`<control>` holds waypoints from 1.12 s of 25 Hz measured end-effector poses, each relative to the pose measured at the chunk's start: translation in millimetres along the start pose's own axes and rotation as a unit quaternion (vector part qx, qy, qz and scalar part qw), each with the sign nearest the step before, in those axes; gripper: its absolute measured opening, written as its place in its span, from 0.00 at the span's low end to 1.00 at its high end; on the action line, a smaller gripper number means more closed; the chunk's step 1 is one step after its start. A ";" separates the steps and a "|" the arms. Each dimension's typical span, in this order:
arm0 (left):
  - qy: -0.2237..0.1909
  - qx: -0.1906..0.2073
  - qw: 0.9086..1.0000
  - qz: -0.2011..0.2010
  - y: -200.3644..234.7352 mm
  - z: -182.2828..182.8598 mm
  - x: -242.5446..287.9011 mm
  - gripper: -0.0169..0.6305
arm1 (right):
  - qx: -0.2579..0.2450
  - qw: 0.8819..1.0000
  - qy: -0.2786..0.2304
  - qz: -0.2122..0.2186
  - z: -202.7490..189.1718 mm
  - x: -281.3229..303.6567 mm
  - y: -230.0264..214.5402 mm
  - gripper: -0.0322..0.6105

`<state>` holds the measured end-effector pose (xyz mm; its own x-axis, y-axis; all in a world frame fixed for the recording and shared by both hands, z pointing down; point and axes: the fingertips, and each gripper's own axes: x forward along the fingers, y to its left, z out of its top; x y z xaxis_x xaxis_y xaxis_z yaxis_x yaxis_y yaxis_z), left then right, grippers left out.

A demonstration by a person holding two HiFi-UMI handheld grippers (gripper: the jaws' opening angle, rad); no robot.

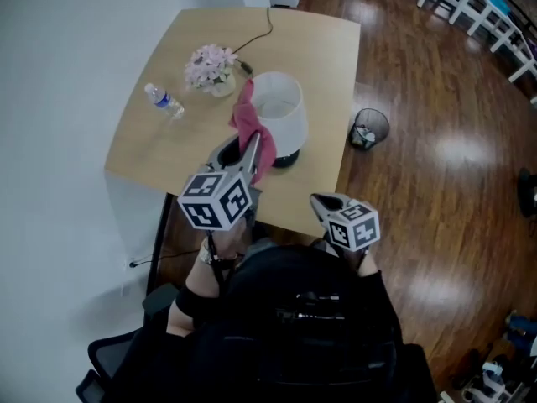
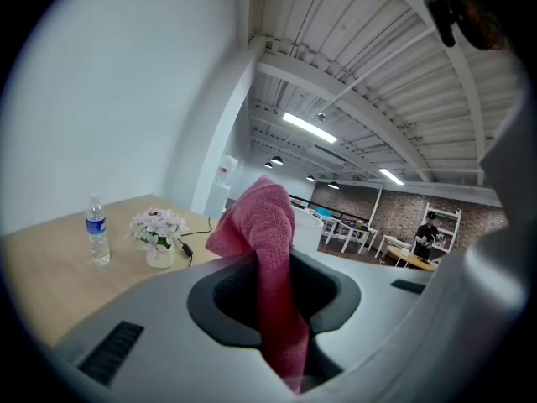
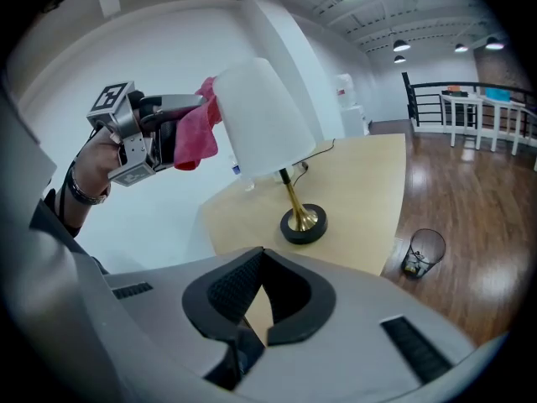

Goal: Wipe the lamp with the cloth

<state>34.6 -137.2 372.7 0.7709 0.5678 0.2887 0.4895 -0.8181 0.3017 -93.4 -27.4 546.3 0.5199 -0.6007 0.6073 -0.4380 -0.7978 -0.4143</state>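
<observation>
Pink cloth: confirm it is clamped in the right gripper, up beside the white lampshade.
Wrong gripper: the pink cloth is clamped in the left gripper, up beside the white lampshade. The left gripper view shows it between those jaws.

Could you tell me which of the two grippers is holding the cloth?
The left gripper: the pink cloth is pinched between its jaws beside the lamp, while the right gripper holds nothing.

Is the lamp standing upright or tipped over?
Upright: the lamp rests flat on its base on the table, stem vertical, shade above.
</observation>
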 end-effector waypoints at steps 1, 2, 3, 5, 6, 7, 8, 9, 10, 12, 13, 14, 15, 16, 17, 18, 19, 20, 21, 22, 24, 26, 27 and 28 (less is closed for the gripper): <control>0.005 0.000 1.000 0.003 2.0 -5.3 0.7 0.16 | 0.000 1.000 0.000 0.000 -0.8 -1.1 -0.5 0.06; 0.011 -0.001 1.000 0.006 4.3 -11.1 1.2 0.16 | 0.000 1.000 0.000 -0.001 -1.6 -1.7 -0.7 0.06; 0.017 -0.002 1.000 0.008 6.8 -17.4 1.8 0.16 | 0.000 1.000 0.001 -0.001 -2.5 -1.9 -0.8 0.06; 0.032 -0.004 0.999 0.013 11.9 -32.0 3.8 0.16 | 0.000 1.000 0.003 0.000 -4.9 -1.5 -0.9 0.06; 0.041 -0.005 0.999 0.015 14.1 -39.9 5.2 0.16 | 0.000 1.000 0.005 0.001 -6.4 -1.5 -1.1 0.06; 0.049 -0.006 0.999 0.018 16.0 -48.0 6.8 0.16 | 0.000 1.000 0.005 0.001 -7.6 -1.8 -1.7 0.06; 0.058 -0.006 0.998 0.020 17.9 -56.2 8.3 0.16 | 0.000 1.000 0.006 0.000 -8.3 -2.6 -2.3 0.06; 0.068 -0.006 0.997 0.022 19.9 -64.3 9.8 0.16 | 0.001 1.000 0.006 -0.001 -8.8 -3.3 -2.7 0.06; 0.076 -0.007 0.997 0.023 22.0 -71.9 11.1 0.16 | 0.003 1.000 0.006 -0.001 -9.4 -3.5 -3.0 0.06; 0.093 -0.008 0.995 0.024 26.9 -85.6 13.3 0.16 | 0.005 1.000 0.009 -0.001 -10.1 -2.3 -2.6 0.06; 0.102 -0.007 0.994 0.025 29.2 -92.4 14.2 0.16 | 0.005 1.000 0.011 -0.001 -10.4 -1.7 -2.5 0.06; 0.112 -0.006 0.993 0.025 30.9 -99.7 14.8 0.16 | 0.005 1.000 0.012 -0.002 -11.0 -1.4 -2.6 0.06; 0.124 -0.005 0.992 0.024 32.0 -107.8 15.3 0.16 | 0.005 1.000 0.013 -0.003 -11.4 -1.4 -2.7 0.06; 0.136 -0.004 0.990 0.023 32.8 -116.3 15.6 0.16 | 0.005 1.000 0.013 -0.004 -11.4 -1.7 -2.5 0.06; 0.149 -0.002 0.989 0.021 33.6 -124.8 15.8 0.16 | 0.004 1.000 0.012 -0.005 -11.1 -1.6 -2.2 0.06; 0.160 -0.001 0.987 0.019 34.7 -132.8 15.9 0.16 | 0.004 1.000 0.012 -0.006 -10.8 -0.9 -1.9 0.06; 0.169 0.002 0.985 0.016 35.7 -139.9 15.9 0.16 | 0.003 1.000 0.012 -0.006 -10.6 0.2 -1.5 0.06; 0.179 0.005 0.984 0.013 36.2 -146.3 15.7 0.16 | 0.003 1.000 0.012 -0.005 -10.1 0.9 -1.0 0.06; 0.189 0.011 0.982 0.008 35.7 -152.5 15.1 0.16 | 0.003 1.000 0.012 -0.005 -9.0 1.0 -0.4 0.06; 0.202 0.019 0.979 0.000 34.1 -159.4 14.3 0.16 | 0.002 1.000 0.013 -0.006 -7.7 0.8 0.4 0.06; 0.231 0.034 0.972 -0.024 29.8 -175.1 10.4 0.16 | 0.002 1.000 0.013 -0.005 -6.5 1.4 1.7 0.06; 0.251 0.045 0.966 -0.046 25.8 -186.0 0.9 0.16 | 0.004 1.000 0.012 -0.005 -6.7 2.9 3.0 0.06; 0.252 0.053 0.965 -0.054 22.7 -184.9 -5.9 0.16 | 0.004 1.000 0.011 -0.006 -6.9 3.4 3.6 0.06; 0.245 0.062 0.966 -0.060 18.1 -177.8 -13.0 0.16 | 0.004 1.000 0.011 -0.007 -7.0 3.6 3.8 0.06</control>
<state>-38.9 -143.2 535.9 0.4350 0.6098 0.6626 0.6327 -0.7305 0.2569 -98.3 -32.2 551.7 0.5098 -0.5883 0.6276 -0.4241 -0.8067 -0.4116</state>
